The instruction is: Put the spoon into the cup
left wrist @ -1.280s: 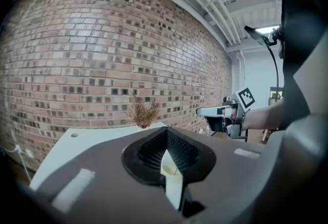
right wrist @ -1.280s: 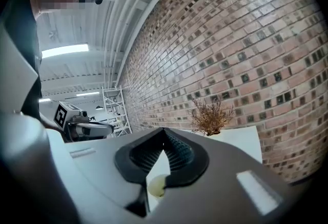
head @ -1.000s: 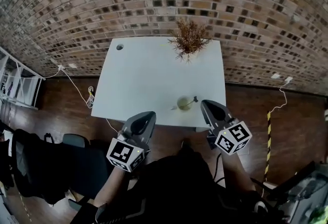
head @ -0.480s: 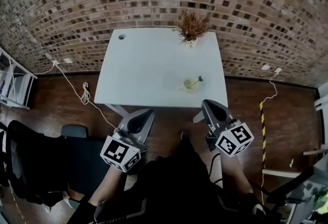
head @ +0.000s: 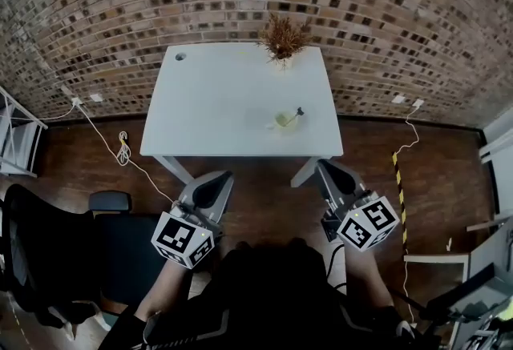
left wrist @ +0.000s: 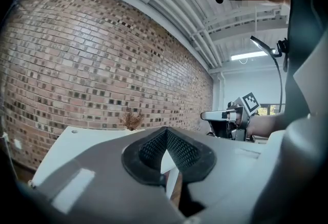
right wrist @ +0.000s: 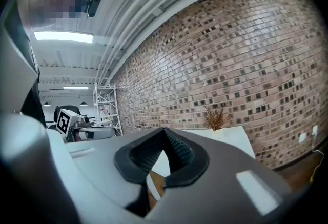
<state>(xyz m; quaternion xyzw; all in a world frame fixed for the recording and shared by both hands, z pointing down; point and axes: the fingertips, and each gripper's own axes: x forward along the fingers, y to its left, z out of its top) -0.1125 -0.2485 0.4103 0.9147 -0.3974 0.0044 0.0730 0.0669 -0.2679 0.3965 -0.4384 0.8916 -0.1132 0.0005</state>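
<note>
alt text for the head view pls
A white table by a brick wall holds a cup with a spoon in it and a dried plant. The left tongs and right tongs are shut, empty, short of the table.

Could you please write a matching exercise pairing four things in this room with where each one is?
Things: 1 pale round cup; 2 brown dried plant; 3 black office chair; 4 yellow-and-black striped floor tape.
Places: A at the white table's far edge; B on the floor right of the table; C on the table's near right part, holding a spoon; D at the head view's lower left.
Pairs: 1-C, 2-A, 3-D, 4-B.
</note>
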